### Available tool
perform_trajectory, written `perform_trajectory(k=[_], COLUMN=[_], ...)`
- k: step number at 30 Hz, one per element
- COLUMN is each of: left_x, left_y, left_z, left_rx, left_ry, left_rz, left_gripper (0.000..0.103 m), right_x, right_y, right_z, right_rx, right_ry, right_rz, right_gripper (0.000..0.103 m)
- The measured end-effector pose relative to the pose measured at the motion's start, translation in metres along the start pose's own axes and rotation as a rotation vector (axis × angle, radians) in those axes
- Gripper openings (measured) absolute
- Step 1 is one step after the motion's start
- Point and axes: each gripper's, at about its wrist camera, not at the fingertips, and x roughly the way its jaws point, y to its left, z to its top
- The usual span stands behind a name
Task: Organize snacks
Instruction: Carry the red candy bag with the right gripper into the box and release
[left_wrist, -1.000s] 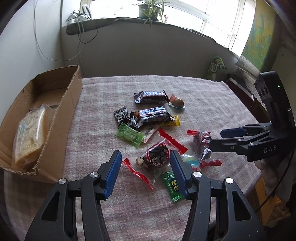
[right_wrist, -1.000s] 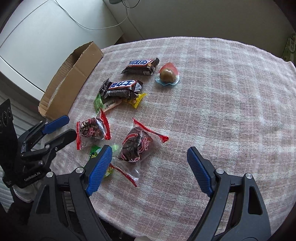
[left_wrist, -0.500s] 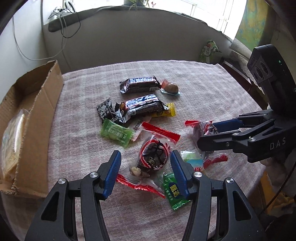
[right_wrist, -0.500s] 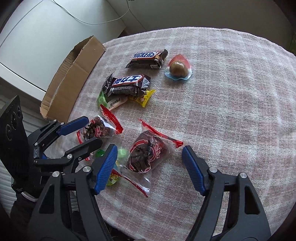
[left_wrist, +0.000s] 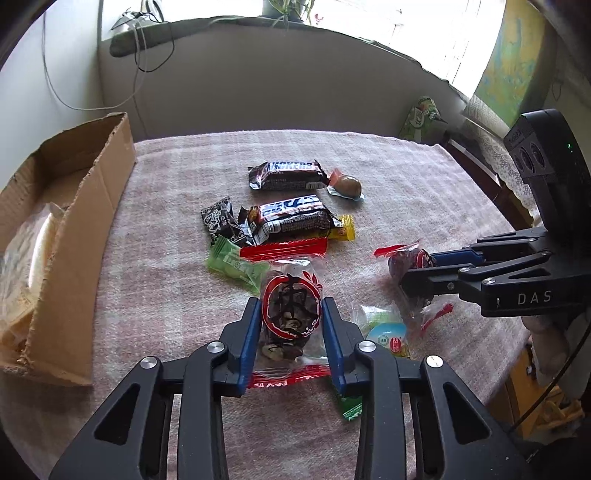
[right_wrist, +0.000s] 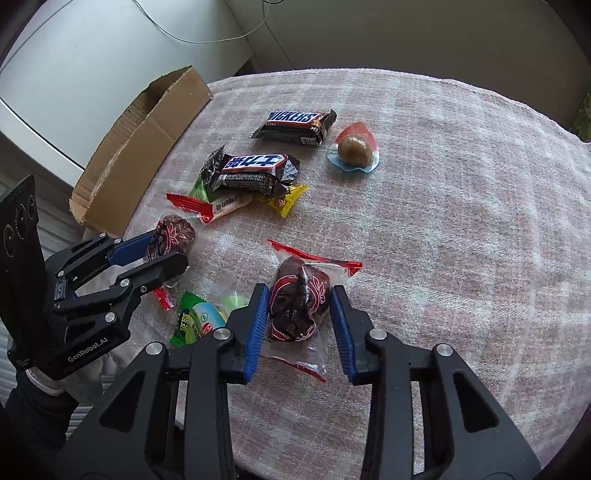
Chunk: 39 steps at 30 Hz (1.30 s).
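pink plaid cloth covers the counter (left_wrist: 388, 166), an open cardboard box (left_wrist: 85, 206) at its left edge. left gripper (left_wrist: 291, 334) jaws pinch one clear red-trimmed dried-fruit packet (left_wrist: 290, 314); right gripper (right_wrist: 299, 321) jaws bracket a second red-trimmed packet (right_wrist: 299, 299) (contact unclear). dark snickers bars (right_wrist: 295, 123) lie beyond.

A bright window (left_wrist: 424, 22) above a grey wall (left_wrist: 277, 85) lights the cloth-covered table (left_wrist: 388, 177).

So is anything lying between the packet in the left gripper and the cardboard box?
Nothing visible does. The left gripper straddles the red-edged date packet, and only bare cloth lies between it and the cardboard box.
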Motion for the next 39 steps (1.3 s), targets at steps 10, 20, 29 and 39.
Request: perform_trajectory(k=[10, 20, 29, 39], left_x=[-0.042, -0.085, -0.101, -0.1], left_y=[0.021, 0.067, 0.118, 0.156], left_z=[0.006, 0.007, -0.001, -0.003], left_rx=[-0.051, -0.124, -0.215, -0.271], left_ry=[-0.107, -0.21, -0.242, -0.237], left_rz=[0.032, 0.128, 0.218, 0.293], left_gripper=[0.031, 0.031, 0.031, 0.031], right_x=[-0.03, -0.05, -0.045, 0.009], right_y=[0.025, 0.077, 0.138, 0.2], right_z=[0.012, 0.054, 0.106, 0.146], right_rx=[-0.058, -0.151, -0.253, -0.332], right_ry=[-0.099, -0.197, -0.256, -0.219], right_rz=[-0.03, 0.014, 0.054, 0.069], right_gripper=[0.035, 0.035, 0.035, 0.035])
